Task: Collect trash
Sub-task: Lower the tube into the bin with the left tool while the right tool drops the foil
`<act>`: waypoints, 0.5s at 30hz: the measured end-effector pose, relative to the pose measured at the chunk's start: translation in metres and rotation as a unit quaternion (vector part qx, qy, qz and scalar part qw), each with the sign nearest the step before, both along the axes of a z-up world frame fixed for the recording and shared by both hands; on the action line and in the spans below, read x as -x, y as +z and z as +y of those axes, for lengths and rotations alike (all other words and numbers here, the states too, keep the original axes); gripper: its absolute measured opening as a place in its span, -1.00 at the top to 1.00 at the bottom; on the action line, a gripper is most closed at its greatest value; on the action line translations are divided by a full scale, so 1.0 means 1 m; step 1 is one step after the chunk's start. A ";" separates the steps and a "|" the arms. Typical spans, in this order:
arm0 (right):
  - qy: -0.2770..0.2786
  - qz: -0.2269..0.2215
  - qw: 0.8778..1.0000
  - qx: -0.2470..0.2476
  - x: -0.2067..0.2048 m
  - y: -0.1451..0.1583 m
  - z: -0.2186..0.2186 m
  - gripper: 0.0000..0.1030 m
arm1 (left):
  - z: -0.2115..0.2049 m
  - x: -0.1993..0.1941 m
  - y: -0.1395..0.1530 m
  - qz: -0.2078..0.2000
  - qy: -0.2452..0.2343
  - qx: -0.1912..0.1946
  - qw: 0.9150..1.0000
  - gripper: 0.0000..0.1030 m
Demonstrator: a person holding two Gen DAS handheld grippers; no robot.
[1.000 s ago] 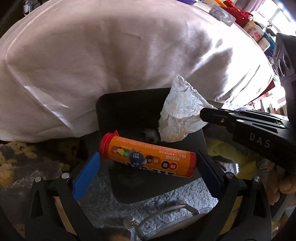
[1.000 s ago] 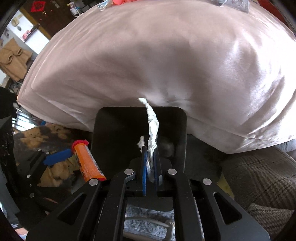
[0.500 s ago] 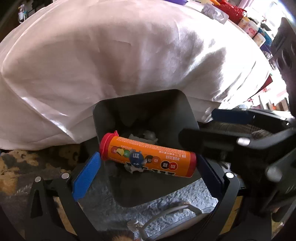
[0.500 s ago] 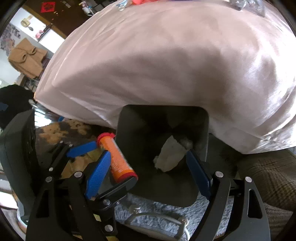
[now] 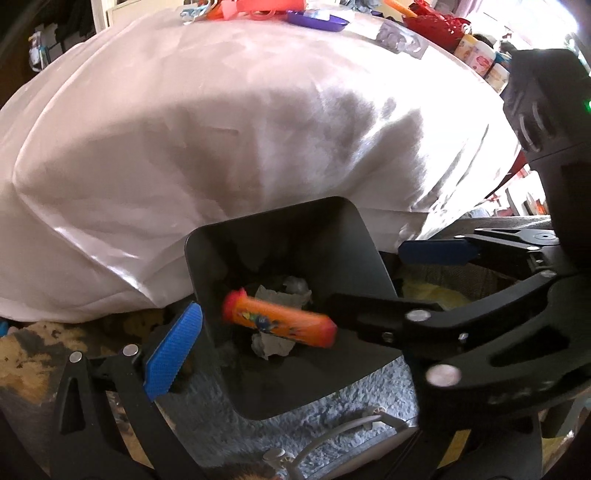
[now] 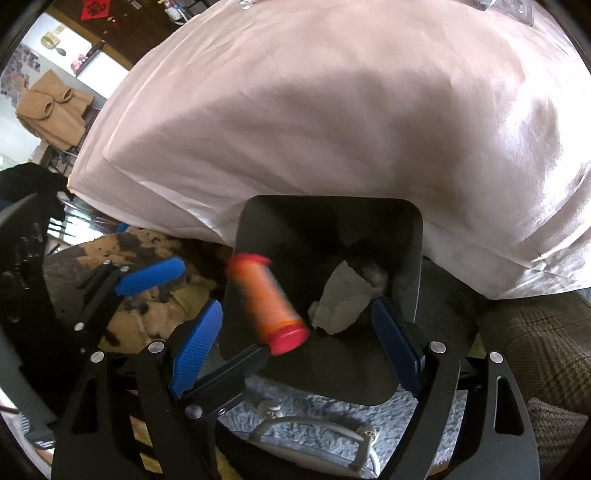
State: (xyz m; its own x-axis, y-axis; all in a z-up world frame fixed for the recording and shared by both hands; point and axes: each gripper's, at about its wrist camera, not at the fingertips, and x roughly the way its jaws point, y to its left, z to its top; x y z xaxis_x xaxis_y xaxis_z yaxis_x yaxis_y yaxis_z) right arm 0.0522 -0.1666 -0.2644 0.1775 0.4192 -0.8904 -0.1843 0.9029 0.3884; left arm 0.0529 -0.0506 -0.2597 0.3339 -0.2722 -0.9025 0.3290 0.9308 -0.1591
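Observation:
A dark grey square bin (image 5: 295, 236) (image 6: 325, 221) stands on the floor against a white draped cloth. An orange tube with red ends (image 5: 279, 323) (image 6: 267, 302) is blurred in mid-air over the bin's mouth, touching no pad. My left gripper (image 5: 295, 350) (image 6: 221, 306) stands open around it; its right finger is hidden behind the right gripper. Open too, my right gripper (image 6: 295, 347) (image 5: 369, 277) hangs over the bin's near rim. Crumpled white paper (image 6: 340, 299) (image 5: 280, 295) lies inside the bin.
The white cloth (image 5: 240, 129) (image 6: 332, 110) bulges above the bin, with a red basket (image 5: 439, 22) and small items on top. A grey fluffy rug (image 5: 332, 417) and white cable (image 6: 314, 421) lie in front. A plaid cushion (image 6: 535, 332) is right, a yellow-black blanket (image 6: 147, 314) left.
My right gripper opened and the crumpled paper dropped into the bin. My left gripper then let go of the orange tube, which is now falling. The right gripper moved across the left's right finger.

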 end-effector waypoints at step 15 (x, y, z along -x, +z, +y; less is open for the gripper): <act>-0.074 -0.089 0.993 -0.008 -0.022 0.068 -0.052 -0.63 | 0.011 -0.014 0.031 0.003 0.011 -0.021 1.000 -0.84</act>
State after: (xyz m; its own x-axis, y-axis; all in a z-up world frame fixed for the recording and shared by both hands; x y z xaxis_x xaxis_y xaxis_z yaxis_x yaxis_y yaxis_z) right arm 0.0739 -0.2183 -0.1965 0.3925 0.3909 -0.8326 -0.1174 0.9191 0.3762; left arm 0.0672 -0.0393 -0.2283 0.3336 -0.2278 -0.9148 0.3083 0.9434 -0.1226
